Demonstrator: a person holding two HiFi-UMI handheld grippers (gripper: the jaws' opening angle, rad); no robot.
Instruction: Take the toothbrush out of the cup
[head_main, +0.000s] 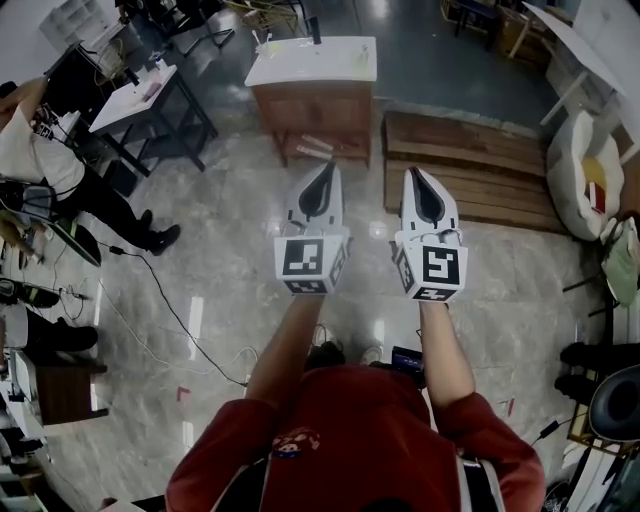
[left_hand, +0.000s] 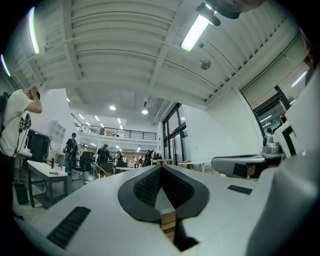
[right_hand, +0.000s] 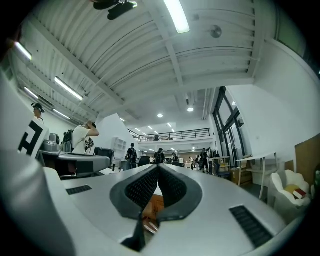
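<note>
Both grippers are held side by side in front of the person, over the floor, pointing at a small wooden cabinet with a white top (head_main: 312, 62). Small pale items (head_main: 265, 41) and a dark upright object (head_main: 315, 29) stand on that top; they are too small to tell a cup or toothbrush. My left gripper (head_main: 329, 166) has its jaws shut tip to tip with nothing between them, as the left gripper view (left_hand: 160, 168) also shows. Jaws meeting and empty, my right gripper (head_main: 414, 172) is shut too (right_hand: 158, 167). Both are well short of the cabinet.
A low wooden pallet bench (head_main: 468, 165) lies right of the cabinet. A white desk (head_main: 135, 95) and a standing person (head_main: 40, 160) are at the left, with cables (head_main: 170, 310) on the floor. A beanbag seat (head_main: 585, 175) sits at the far right.
</note>
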